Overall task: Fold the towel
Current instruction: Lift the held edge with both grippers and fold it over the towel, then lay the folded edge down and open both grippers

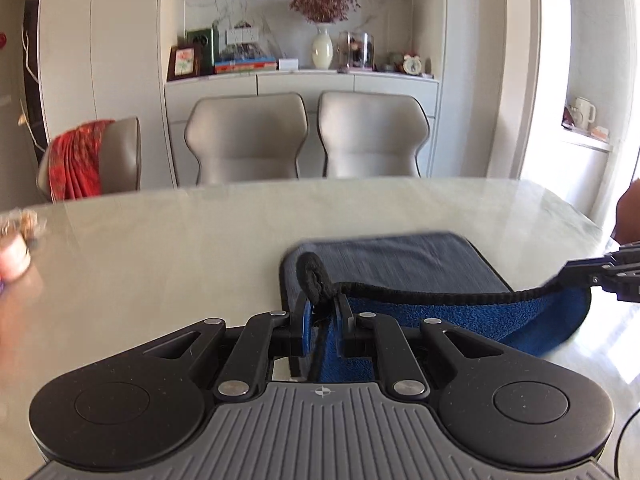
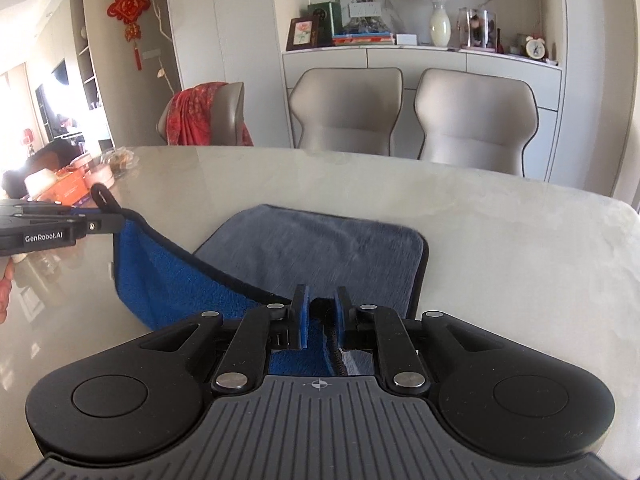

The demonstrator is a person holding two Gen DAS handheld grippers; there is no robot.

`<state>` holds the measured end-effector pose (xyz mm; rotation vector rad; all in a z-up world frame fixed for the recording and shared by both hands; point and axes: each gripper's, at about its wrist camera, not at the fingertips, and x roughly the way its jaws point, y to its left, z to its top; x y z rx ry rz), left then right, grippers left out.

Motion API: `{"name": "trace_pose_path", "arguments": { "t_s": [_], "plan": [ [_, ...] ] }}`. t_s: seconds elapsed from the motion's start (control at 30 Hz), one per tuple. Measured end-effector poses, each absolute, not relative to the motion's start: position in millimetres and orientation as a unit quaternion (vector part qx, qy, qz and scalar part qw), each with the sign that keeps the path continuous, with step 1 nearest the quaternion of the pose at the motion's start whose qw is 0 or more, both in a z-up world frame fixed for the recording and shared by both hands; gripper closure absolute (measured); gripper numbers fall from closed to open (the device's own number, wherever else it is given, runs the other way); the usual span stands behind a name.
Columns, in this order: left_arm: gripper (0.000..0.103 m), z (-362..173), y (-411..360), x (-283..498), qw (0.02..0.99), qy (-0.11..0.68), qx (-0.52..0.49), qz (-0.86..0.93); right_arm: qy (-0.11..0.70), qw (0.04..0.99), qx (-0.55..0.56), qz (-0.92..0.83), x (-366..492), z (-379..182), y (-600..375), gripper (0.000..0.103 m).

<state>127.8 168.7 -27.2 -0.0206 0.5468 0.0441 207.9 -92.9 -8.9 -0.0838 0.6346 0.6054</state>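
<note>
Towel (image 1: 400, 264): a blue cloth with a grey face and black piping, lying at lower centre of both frames on the pale stone counter (image 1: 160, 248), its near edge lifted off the surface between the two claws.
Left claw (image 1: 322, 312): closed on the towel's near left corner, where the black hanging loop (image 1: 312, 276) curls up just above the fingertips.
Right claw (image 2: 322, 308): closed on the towel's near right corner, with the black piping running down between its blue pads (image 2: 304, 320).
Left wrist view only: the right claw enters at the right edge of the frame, pinching the raised hem, and the bright blue underside (image 1: 460, 312) sags below the taut black edge strung between the two claws.
Right wrist view only: the left claw enters at the left edge, its side marked "GenRobot.AI", holding the corner with the loop standing above it; the grey face (image 2: 320, 248) spreads flat on the counter beyond, and the far right corner is rounded.
Counter clutter: boxes and small containers (image 2: 80, 180) at the far left of the right wrist view; in the left wrist view only a blurred fragment shows at the left edge.
Background: two beige chairs (image 1: 246, 136) behind the counter in both views, a third draped in red cloth (image 2: 192, 120), and a shelf with a vase of dried flowers (image 1: 322, 50).
Wall ornament: a red knot hanging (image 2: 130, 12) at upper left, seen from the right wrist alone.
</note>
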Motion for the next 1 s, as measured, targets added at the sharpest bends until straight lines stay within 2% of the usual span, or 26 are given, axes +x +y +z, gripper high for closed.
{"name": "trace_pose_path", "arguments": {
  "t_s": [0.2, 0.37, 0.4, 0.43, 0.47, 0.5, 0.53, 0.57, 0.6, 0.73, 0.8, 0.87, 0.93, 1.0],
  "plan": [
    [0.092, -35.5, 177.0, 186.4, 0.961, 0.273, -0.007, 0.038, 0.328, 0.898, -0.034, 0.290, 273.6, -22.9, -84.9, 0.090],
    [0.092, -57.4, 184.2, 217.7, 0.952, 0.301, -0.005, 0.050, 0.350, 0.888, -0.036, 0.297, 307.6, -44.0, -81.0, 0.084],
    [0.092, -61.4, 185.4, 220.7, 0.949, 0.311, -0.004, 0.047, 0.358, 0.883, -0.029, 0.303, 313.0, -47.4, -82.2, 0.074],
    [0.091, -65.4, 186.5, 223.7, 0.946, 0.321, -0.003, 0.043, 0.359, 0.881, -0.024, 0.308, 314.6, -48.7, -84.4, 0.059],
    [0.090, -68.9, 187.6, 225.8, 0.943, 0.332, -0.002, 0.031, 0.355, 0.882, -0.019, 0.311, 313.6, -48.7, -87.1, 0.053],
    [0.088, -71.0, 188.8, 224.7, 0.941, 0.338, -0.004, 0.021, 0.347, 0.882, -0.012, 0.320, 311.4, -48.1, -91.4, 0.041],
    [0.082, -73.2, 190.0, 223.6, 0.939, 0.345, -0.005, 0.012, 0.341, 0.881, -0.005, 0.329, 308.4, -47.6, -95.7, 0.026],
    [0.079, -75.6, 191.4, 221.9, 0.936, 0.353, -0.011, 0.004, 0.339, 0.879, 0.000, 0.336, 305.4, -47.3, -99.2, 0.017],
    [0.074, -78.1, 192.8, 220.2, 0.933, 0.360, -0.017, -0.004, 0.337, 0.877, 0.005, 0.343, 302.4, -47.0, -102.8, 0.002],
    [0.056, -84.7, 197.9, 216.7, 0.920, 0.388, -0.048, -0.023, 0.327, 0.869, 0.040, 0.369, 291.8, -46.8, -118.3, 0.001],
    [0.052, -86.6, 200.3, 217.5, 0.915, 0.396, -0.065, -0.029, 0.339, 0.865, 0.061, 0.366, 290.9, -49.9, -124.2, 0.004],
    [0.052, -87.9, 201.8, 219.1, 0.910, 0.404, -0.082, -0.034, 0.354, 0.860, 0.076, 0.358, 291.5, -55.7, -128.3, 0.011],
    [0.049, -90.0, 202.9, 220.6, 0.905, 0.412, -0.097, -0.036, 0.372, 0.856, 0.090, 0.347, 293.2, -63.6, -132.0, 0.033],
    [0.049, -92.5, 203.4, 221.3, 0.903, 0.418, -0.100, -0.031, 0.387, 0.849, 0.102, 0.344, 296.1, -70.1, -134.3, 0.044]
  ]
}}
